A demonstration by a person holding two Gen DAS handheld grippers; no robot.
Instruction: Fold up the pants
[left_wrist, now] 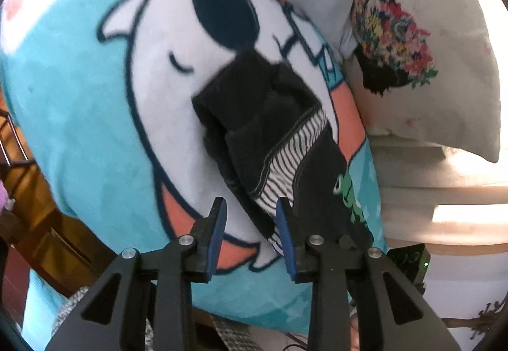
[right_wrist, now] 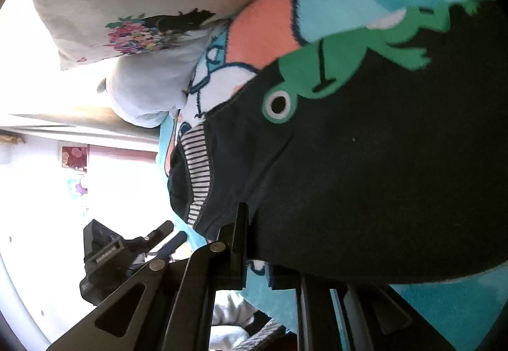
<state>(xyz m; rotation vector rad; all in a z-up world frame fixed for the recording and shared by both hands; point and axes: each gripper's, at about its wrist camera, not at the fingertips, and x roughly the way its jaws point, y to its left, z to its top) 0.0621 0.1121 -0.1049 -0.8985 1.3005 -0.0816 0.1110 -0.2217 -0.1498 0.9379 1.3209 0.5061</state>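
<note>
Black pants [left_wrist: 273,129] with a green frog patch [left_wrist: 347,195] and striped lining lay bunched on a turquoise cartoon blanket [left_wrist: 79,116], near a floral pillow [left_wrist: 444,65]. Left hand-held gripper [left_wrist: 252,236] hung open, jaws well apart, its right finger at the pants' edge. Right hand-held gripper [right_wrist: 257,243] pressed into the fabric; its grip apparently closed, but I could not tell.

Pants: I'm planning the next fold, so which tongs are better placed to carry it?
Right, probably. The right tongs look closed on the black pants at an edge. The left tongs are open, holding nothing, beside the striped waistband.
</note>
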